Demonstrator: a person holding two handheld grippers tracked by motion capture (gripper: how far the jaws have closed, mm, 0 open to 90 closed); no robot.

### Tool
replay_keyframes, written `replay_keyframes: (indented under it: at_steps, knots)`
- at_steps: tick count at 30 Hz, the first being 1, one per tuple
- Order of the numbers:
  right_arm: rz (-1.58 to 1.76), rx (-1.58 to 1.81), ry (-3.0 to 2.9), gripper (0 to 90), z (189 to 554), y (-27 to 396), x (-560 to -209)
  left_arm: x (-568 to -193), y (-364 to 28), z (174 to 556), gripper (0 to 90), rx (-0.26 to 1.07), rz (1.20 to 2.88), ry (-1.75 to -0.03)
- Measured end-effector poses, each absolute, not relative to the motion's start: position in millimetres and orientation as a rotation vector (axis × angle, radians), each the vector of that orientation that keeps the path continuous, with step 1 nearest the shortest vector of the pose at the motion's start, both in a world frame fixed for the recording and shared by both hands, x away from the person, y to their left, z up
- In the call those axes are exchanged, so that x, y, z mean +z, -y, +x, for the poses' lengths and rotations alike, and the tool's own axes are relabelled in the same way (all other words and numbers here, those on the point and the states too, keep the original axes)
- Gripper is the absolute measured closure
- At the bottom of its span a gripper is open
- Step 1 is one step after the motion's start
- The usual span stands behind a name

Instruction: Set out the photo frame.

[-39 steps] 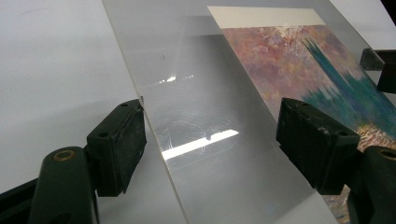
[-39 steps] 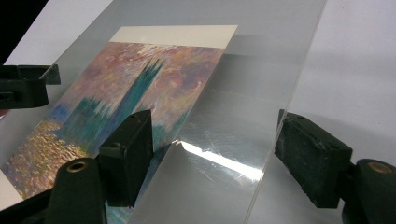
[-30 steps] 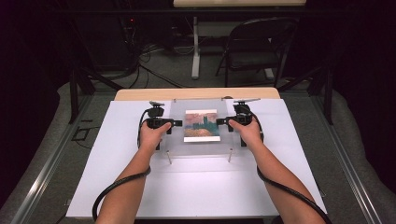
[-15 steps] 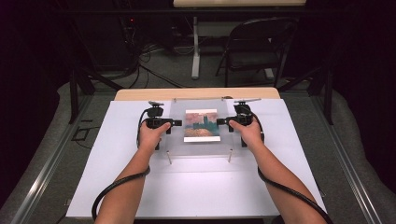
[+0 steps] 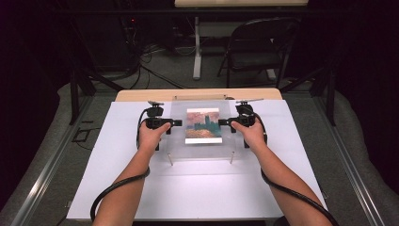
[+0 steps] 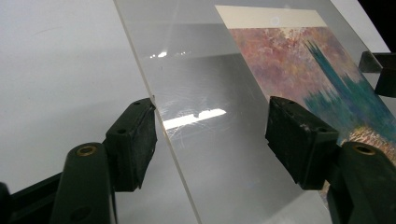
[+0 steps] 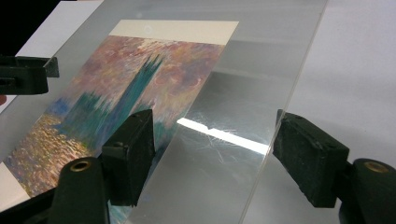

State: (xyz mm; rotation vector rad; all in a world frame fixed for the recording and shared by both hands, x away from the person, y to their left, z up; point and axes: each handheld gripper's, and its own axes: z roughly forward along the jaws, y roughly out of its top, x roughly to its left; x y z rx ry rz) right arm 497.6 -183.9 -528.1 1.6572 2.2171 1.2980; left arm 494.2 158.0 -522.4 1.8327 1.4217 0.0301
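Clear acrylic sheet (image 5: 203,129) is being held raised on short pegs above the white table (image 5: 197,188), in the middle toward the far side, with a painted print (image 5: 203,125) lying under it (purple sky, teal tower). Its left edge is being straddled by the left gripper (image 6: 212,133), whose jaws are standing apart and have just been closing, one pad at the edge, no clamping seen. Its right edge is being straddled by the right gripper (image 7: 212,154), jaws likewise spread, pads off the sheet.
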Motion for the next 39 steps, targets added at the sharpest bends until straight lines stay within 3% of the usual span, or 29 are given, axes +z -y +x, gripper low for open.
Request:
replay_keyframes:
  at_steps: [20, 34, 39]
  knots:
    - [1.516, 1.298, -2.212, 33.5, 479.0, 185.0, -502.3, -494.8, -161.7, 474.6, 42.5, 0.109, 1.850, -1.359]
    - [1.469, 1.333, -2.244, 49.9, 465.9, 198.5, -479.5, -475.9, -169.9, 456.0, 53.2, 0.133, 1.834, -1.303]
    - [1.443, 1.332, -2.243, 50.7, 460.4, 198.8, -474.2, -471.8, -170.9, 450.0, 55.1, 0.147, 1.826, -1.296]
